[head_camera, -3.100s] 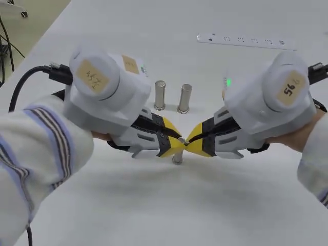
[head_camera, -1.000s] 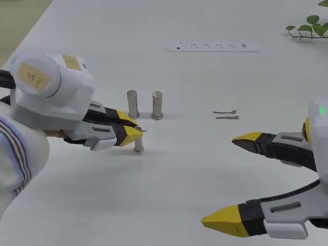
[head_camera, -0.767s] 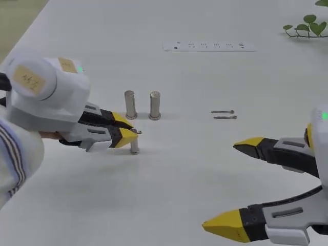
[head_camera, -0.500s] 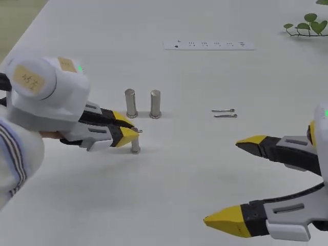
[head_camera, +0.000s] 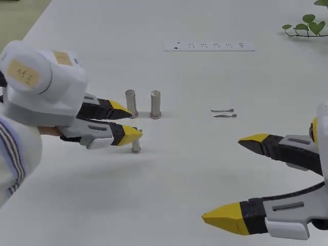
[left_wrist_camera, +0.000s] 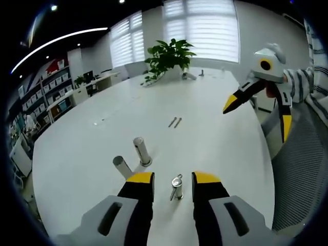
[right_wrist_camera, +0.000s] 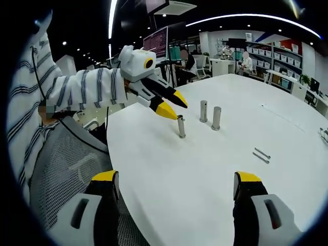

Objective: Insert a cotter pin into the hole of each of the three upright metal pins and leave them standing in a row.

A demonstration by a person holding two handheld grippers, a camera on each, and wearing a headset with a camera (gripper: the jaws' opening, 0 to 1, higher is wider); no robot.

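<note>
The left gripper (head_camera: pixel 129 123) is hovering low over the white table (head_camera: pixel 169 195) with its jaws apart. The nearest metal pin (head_camera: pixel 136 147) is standing upright in the gap between them, and neither jaw is clamping it. In the left gripper view this pin (left_wrist_camera: pixel 177 188) is sitting between the two yellow tips (left_wrist_camera: pixel 173 178) with space on either side, and a cotter pin (left_wrist_camera: pixel 177 179) is showing as a small loop at its top.

The two other metal pins (head_camera: pixel 131 102) (head_camera: pixel 156 104) are standing upright side by side just behind it, farther from the person. The nearest pin is sitting in front of them rather than in line with them.

Two loose cotter pins (head_camera: pixel 224 113) are lying close together on the table, well to the right of the metal pins. They are also showing in the right gripper view (right_wrist_camera: pixel 261 155).

The right gripper (head_camera: pixel 228 179) is hanging at the near right of the head view with its jaws spread wide and holding nothing. It is well apart from the pins. Its own view is looking across the table at the left gripper (right_wrist_camera: pixel 174 106) and the three metal pins (right_wrist_camera: pixel 181 126).

A power strip (head_camera: pixel 208 46) is lying at the far side of the table, and a plant (head_camera: pixel 305 25) is peeking in at the top right corner. A striped sleeve (head_camera: pixel 15 148) is covering the arm behind the left gripper.
</note>
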